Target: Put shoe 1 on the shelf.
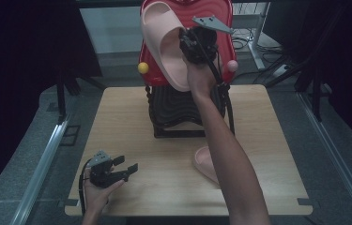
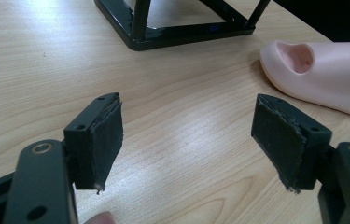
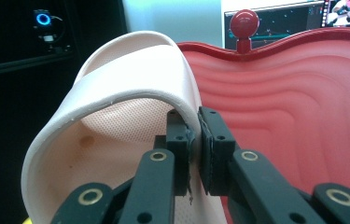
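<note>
A pale pink slipper point(image 1: 164, 40) is held up in front of the red wavy top shelf point(image 1: 223, 28) of a shoe rack. My right gripper point(image 1: 197, 44) is shut on the slipper's strap point(image 3: 130, 93); the jaws pinch the strap's edge between them. A second pink slipper point(image 1: 205, 161) lies on the wooden table point(image 1: 126, 122), partly hidden by the right forearm, and shows in the left gripper view point(image 2: 322, 74) at the right. My left gripper point(image 1: 126, 168) rests low over the table's front left, open, with nothing between its pads point(image 2: 105, 135).
The rack's black lower tiers and base frame point(image 1: 178, 117) stand at the table's back middle; the frame's corner point(image 2: 135, 37) lies ahead of the left gripper. Yellow point(image 1: 142, 67) and pink point(image 1: 232, 65) knobs stick out from the rack's sides. Metal rails run along both table sides.
</note>
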